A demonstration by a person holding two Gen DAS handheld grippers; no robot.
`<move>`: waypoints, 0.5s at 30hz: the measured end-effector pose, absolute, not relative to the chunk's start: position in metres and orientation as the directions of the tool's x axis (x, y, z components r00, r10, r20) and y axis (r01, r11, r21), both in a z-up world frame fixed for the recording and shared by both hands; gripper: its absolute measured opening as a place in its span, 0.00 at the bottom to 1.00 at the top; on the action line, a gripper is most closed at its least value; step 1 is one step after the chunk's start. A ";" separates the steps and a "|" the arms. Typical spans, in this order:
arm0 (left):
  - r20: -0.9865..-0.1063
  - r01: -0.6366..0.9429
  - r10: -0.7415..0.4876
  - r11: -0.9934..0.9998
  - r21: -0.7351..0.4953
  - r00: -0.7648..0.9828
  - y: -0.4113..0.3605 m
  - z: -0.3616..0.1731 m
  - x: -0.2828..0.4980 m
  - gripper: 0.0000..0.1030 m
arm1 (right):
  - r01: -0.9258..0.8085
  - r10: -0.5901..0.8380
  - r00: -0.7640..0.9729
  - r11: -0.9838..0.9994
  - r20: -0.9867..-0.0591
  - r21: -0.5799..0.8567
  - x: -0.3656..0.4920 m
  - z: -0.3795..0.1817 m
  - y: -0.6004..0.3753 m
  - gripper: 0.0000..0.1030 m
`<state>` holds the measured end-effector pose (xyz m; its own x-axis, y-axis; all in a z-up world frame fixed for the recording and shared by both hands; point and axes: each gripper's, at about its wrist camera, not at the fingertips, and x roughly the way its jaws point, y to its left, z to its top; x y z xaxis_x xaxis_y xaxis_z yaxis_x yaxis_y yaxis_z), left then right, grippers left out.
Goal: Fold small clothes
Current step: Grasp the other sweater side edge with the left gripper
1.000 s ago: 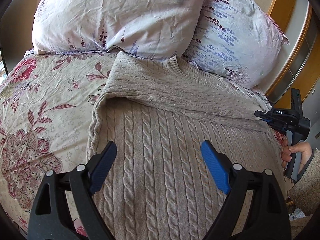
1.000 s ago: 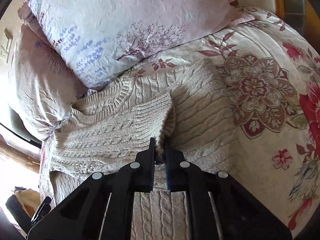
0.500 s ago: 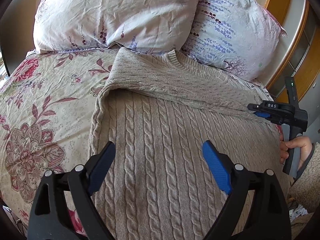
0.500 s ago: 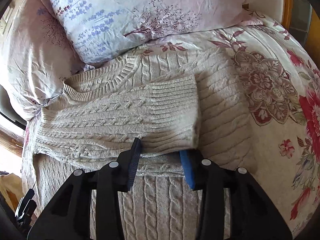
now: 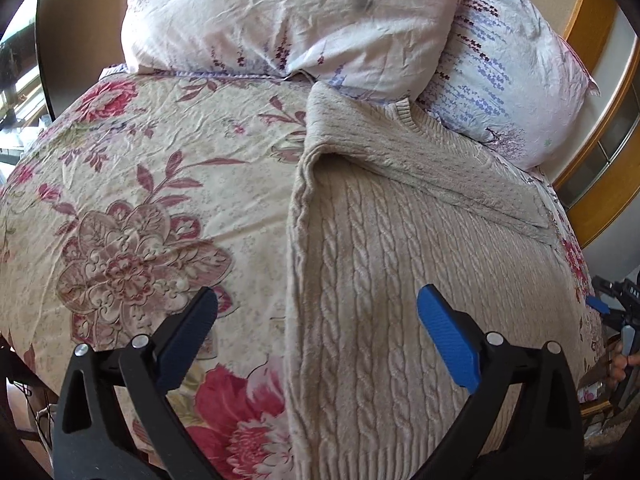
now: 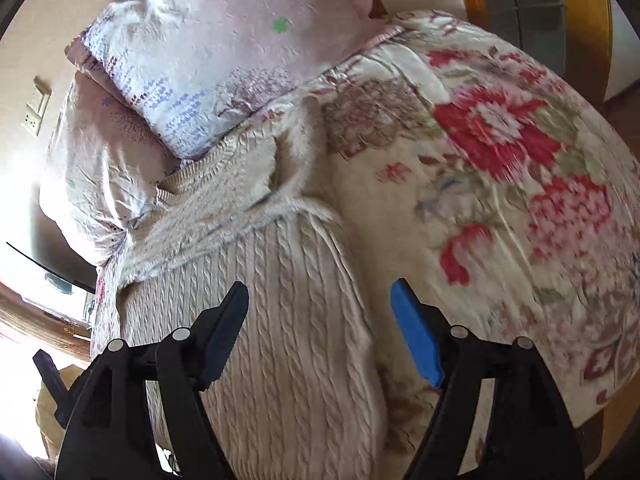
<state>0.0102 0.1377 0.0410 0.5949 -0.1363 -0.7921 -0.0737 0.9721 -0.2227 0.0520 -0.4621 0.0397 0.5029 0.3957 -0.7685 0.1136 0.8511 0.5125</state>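
Observation:
A beige cable-knit sweater (image 5: 380, 280) lies flat on the floral bedspread (image 5: 152, 200), collar toward the pillows. Its sleeves are folded across the chest (image 5: 420, 160). My left gripper (image 5: 316, 304) hovers over the sweater's left side edge; its jaws are opening wide and nothing is pressed between them. In the right wrist view my right gripper (image 6: 320, 292) hangs over the sweater's (image 6: 280, 320) other side edge, jaws opening, with only flat knit and bedspread (image 6: 500, 160) below the gap. The folded sleeve (image 6: 240, 188) lies free. The right gripper (image 5: 600, 304) also shows at the far right of the left wrist view.
Two floral pillows (image 5: 300, 20) (image 5: 512, 80) lean at the head of the bed behind the collar. Wooden furniture (image 5: 592, 20) stands beyond the bed's right side. A person's fingers (image 5: 624, 360) hold the right gripper's handle. The bed edge (image 6: 592, 412) drops off at the lower right.
The right gripper opened and let go of the sleeve cuff, which now lies across the chest, then pulled back toward the sweater's side edge. The left gripper slid left to the other edge.

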 end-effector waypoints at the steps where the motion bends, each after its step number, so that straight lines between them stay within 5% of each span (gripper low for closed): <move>1: -0.798 -0.079 -0.138 0.971 -0.226 0.586 0.141 0.039 0.008 0.95 | 0.123 0.403 0.482 0.848 -0.778 0.516 0.045 0.034 -0.464 0.67; 6: -0.829 -0.085 -0.204 0.954 -0.288 0.522 0.153 0.025 -0.004 0.83 | 0.171 0.493 0.401 0.787 -0.772 0.592 0.018 0.009 -0.469 0.54; 15: -0.810 -0.072 -0.389 0.883 -0.463 0.438 0.151 0.014 -0.028 0.55 | 0.194 0.735 0.305 0.574 -0.605 0.795 -0.019 -0.017 -0.458 0.40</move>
